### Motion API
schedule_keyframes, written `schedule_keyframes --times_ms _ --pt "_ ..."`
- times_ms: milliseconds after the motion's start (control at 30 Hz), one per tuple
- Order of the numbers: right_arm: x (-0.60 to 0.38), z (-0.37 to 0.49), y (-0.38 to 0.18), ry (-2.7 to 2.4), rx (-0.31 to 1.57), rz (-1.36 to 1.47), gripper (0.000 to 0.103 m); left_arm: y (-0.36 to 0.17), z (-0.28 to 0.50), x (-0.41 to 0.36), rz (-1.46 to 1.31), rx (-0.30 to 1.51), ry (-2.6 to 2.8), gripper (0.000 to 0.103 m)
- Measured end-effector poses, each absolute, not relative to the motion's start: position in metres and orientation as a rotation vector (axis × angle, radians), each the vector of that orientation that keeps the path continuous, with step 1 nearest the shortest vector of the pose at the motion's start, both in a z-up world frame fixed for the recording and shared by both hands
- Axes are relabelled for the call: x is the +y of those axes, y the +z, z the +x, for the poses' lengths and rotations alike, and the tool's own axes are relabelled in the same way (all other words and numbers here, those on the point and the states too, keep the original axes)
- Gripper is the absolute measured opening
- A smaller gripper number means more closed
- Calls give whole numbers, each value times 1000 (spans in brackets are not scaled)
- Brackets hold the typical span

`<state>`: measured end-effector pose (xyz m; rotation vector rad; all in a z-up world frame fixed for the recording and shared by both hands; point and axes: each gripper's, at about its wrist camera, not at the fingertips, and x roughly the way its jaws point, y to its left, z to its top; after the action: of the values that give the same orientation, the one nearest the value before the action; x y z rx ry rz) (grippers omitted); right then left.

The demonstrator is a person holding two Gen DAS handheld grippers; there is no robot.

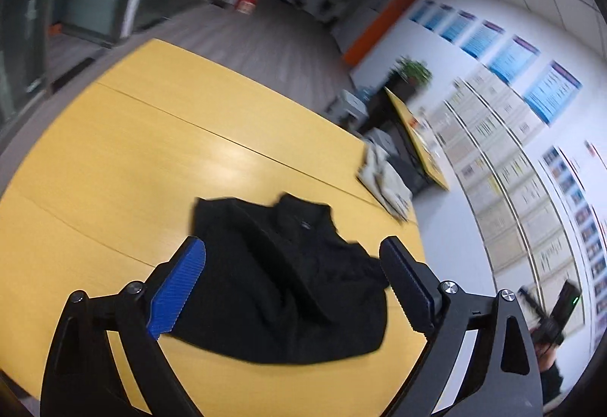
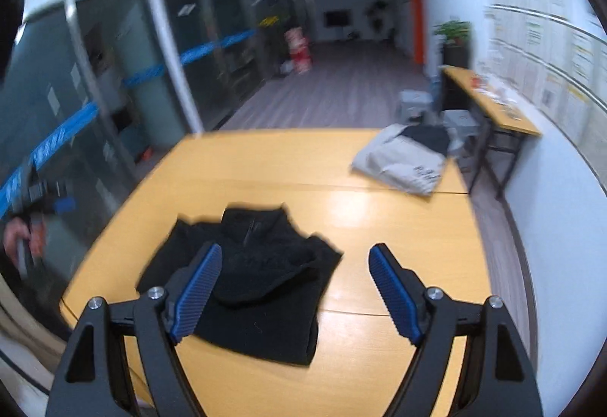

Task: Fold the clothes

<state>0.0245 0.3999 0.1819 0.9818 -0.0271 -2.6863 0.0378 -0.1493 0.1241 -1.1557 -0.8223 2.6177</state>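
Observation:
A black garment with a collar lies partly folded on the yellow wooden table, sleeves turned inward. My left gripper is open and empty, held above the garment with its blue-padded fingers to either side of it. The garment also shows in the right wrist view, near the table's front left. My right gripper is open and empty above the garment's right edge. The right gripper also shows in the left wrist view at the far right, off the table.
A folded light grey garment lies at the table's far right corner; it also shows in the left wrist view. A second narrow table stands by the poster wall. Glass partitions stand to the left.

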Motion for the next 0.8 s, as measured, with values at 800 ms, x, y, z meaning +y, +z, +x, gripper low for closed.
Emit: schedule_keyframes --times_ms 800 --pt "355 -91 37 -2558 192 1260 91 -25 -107 -153 -1515 -340 2436 99"
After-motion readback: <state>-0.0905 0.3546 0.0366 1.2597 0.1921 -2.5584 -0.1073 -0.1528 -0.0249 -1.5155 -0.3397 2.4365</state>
